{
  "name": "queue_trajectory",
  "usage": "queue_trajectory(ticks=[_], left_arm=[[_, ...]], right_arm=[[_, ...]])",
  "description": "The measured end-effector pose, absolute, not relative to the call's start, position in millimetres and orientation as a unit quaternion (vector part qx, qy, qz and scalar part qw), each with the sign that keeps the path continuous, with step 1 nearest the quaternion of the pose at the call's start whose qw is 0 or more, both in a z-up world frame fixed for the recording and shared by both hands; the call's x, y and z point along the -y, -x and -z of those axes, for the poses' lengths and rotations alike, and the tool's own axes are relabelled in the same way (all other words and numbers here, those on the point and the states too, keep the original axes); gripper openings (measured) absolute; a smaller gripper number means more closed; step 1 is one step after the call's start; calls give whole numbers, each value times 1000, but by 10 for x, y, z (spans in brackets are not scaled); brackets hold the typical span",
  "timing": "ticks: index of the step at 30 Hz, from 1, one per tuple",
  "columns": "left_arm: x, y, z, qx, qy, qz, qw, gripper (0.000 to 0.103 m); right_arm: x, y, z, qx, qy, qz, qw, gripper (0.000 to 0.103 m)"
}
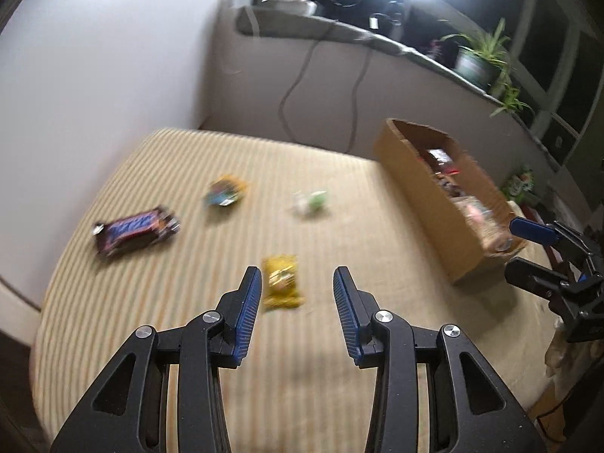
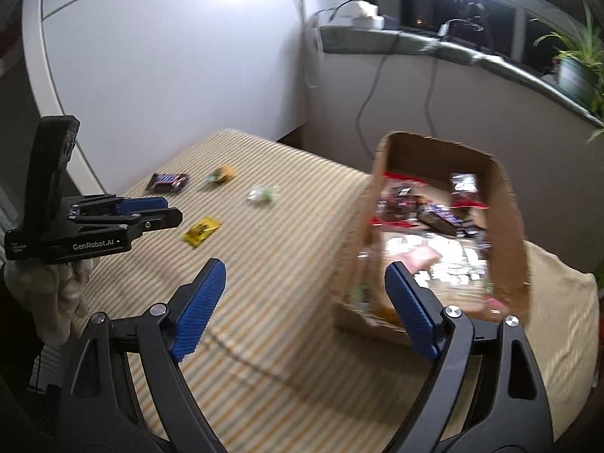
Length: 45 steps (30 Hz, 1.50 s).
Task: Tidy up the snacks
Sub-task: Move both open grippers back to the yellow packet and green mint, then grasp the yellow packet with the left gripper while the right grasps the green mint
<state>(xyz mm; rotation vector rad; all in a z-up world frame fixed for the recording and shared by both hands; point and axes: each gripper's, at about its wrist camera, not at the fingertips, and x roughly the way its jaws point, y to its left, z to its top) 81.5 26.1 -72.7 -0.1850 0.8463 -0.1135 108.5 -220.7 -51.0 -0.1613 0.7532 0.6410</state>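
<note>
Several snacks lie on the striped table [image 1: 188, 339]: a brown chocolate bar [image 1: 136, 229], an orange packet [image 1: 225, 191], a white-green candy [image 1: 311, 202] and a yellow packet [image 1: 282, 282]. My left gripper [image 1: 297, 283] is open and empty, above the table with the yellow packet just ahead between its fingers. A cardboard box [image 2: 506, 204] full of snacks stands at the right. My right gripper [image 2: 305, 271] is open and empty, right in front of the box's near end. The yellow packet [image 2: 201, 230] and the chocolate bar [image 2: 167, 182] also show in the right wrist view.
A wall stands behind the table. A grey sill [image 1: 339, 34] with cables, devices and potted plants [image 1: 479, 56] runs along the back right. The table's edges fall off at the left and front. A gloved hand [image 2: 68, 294] holds the left gripper [image 2: 166, 209].
</note>
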Motion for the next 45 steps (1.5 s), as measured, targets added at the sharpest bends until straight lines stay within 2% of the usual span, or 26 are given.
queue_trajectory(ticks=[5,8,12,22,25,29,34,39,43,45], left_arm=[[-362,-748,844,-419,96,48,902,38],[-325,-774,908,-422,97,52,900,43],[-266,-820,962,-425,91,59,899,43],[-189,-962,1024,-427,85,64,898,43],[-186,-994,1029,-427,88,69,897,43],[-147,-1048,1058,-432,82,71,895,40],[-119,-1107,1124,-441,77,71,891,38],[-115,-1137,1141,-444,68,70,891,37],[-91,-1110,1151,-445,51,64,892,33],[-69,-1113,1145,-445,48,61,892,27]], right_arm=[[1940,-1145,598,-381,73,-325,863,89],[1775,-1218,583,-383,77,-331,859,89],[1572,-1417,510,-399,65,-341,849,89],[977,-2304,768,-533,10,-333,778,88],[831,-2491,913,-557,22,-308,771,78],[715,-2644,1067,-570,47,-283,770,76],[627,-2676,1194,-578,66,-279,764,63],[521,-2658,1265,-576,99,-274,764,58],[469,-2671,1292,-569,119,-263,770,46],[451,-2688,1292,-566,130,-261,771,37]])
